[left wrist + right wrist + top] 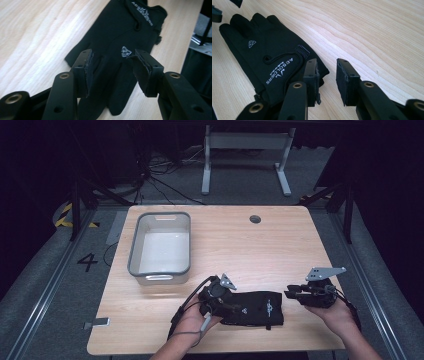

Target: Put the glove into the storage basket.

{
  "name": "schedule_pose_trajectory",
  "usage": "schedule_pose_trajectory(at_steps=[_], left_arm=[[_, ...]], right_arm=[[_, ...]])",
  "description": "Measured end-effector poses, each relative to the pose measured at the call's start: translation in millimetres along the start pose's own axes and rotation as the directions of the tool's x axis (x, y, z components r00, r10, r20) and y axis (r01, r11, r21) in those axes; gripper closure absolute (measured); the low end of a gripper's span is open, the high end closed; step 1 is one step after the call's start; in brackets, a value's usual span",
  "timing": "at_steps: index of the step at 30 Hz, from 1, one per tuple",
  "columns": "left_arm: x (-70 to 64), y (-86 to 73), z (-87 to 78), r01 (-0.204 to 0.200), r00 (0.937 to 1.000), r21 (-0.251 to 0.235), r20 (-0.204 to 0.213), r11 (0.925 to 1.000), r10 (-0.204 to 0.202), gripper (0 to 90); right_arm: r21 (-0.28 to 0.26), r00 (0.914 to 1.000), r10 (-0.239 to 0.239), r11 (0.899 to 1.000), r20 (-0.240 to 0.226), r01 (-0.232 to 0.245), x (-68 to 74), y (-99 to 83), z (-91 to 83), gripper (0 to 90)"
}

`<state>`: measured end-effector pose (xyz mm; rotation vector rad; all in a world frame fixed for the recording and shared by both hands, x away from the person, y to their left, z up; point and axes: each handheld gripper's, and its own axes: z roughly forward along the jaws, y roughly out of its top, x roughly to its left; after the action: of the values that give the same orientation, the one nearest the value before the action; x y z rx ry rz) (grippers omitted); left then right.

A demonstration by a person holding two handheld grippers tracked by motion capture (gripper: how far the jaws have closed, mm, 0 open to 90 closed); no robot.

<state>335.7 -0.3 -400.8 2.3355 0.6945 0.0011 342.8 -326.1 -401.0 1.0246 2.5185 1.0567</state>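
A black glove lies flat on the worktop near the grey tub, the left gripper spread open over its fingers, the right gripper open, empty, beside its cuff.

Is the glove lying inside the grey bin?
No, the glove lies flat on the table, near the front edge, apart from the bin.

Quick count: one black glove at the lower middle of the frame, one grey tub upper left on the one wooden worktop, and two handheld grippers, left gripper and right gripper, each with two jaws. One white desk frame sits at the top.
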Motion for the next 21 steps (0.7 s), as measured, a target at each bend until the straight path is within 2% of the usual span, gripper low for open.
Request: schedule_pose_trajectory(at_steps=[4, 6, 9, 11, 13, 15, 21], left_arm=[[-4.0, 4.5, 6.1, -0.024, 0.9996, -0.004, 0.018, 0.9997, 0.024, 52.6], [-6.9, 9.5, 10.9, -0.05, 0.9987, 0.015, 0.002, 0.9986, 0.05, 51.7], [-8.1, 17.3, 18.5, -0.117, 0.9931, 0.028, -0.004, 0.9928, 0.117, 47.7], [-7.6, 22.4, 24.4, -0.116, 0.9932, 0.056, 0.014, 0.9917, 0.115, 45.6], [-5.9, 27.1, 31.6, -0.123, 0.9914, 0.075, 0.052, 0.9895, 0.12, 44.0], [-4.7, 30.7, 37.9, -0.132, 0.9901, 0.079, 0.058, 0.9881, 0.128, 40.6], [-5.1, 40.0, 56.5, -0.179, 0.9814, 0.115, 0.092, 0.9771, 0.169, 32.0]], right_arm=[[-0.002, 1.0, 0.005, 1.0, 0.002, -0.005, -0.9, -0.5, -1.1, 70.5], [-0.004, 1.0, 0.008, 1.0, 0.002, -0.008, -2.1, -1.3, -2.3, 70.0], [-0.006, 0.9998, 0.018, 1.0, 0.001, -0.018, -3.8, -2.8, -3.2, 69.0], [-0.009, 0.9997, 0.025, 1.0, -0.002, -0.025, -5.1, -4.1, -4.2, 68.0], [-0.009, 0.9995, 0.032, 0.999, -0.001, -0.032, -6.1, -5.5, -5.4, 67.5], [-0.011, 0.999, 0.044, 0.999, -0.006, -0.044, -7.1, -6.8, -6.5, 67.3], [-0.01, 0.9981, 0.057, 0.998, -0.021, -0.057, -6.4, -8.5, -8.1, 65.8]])
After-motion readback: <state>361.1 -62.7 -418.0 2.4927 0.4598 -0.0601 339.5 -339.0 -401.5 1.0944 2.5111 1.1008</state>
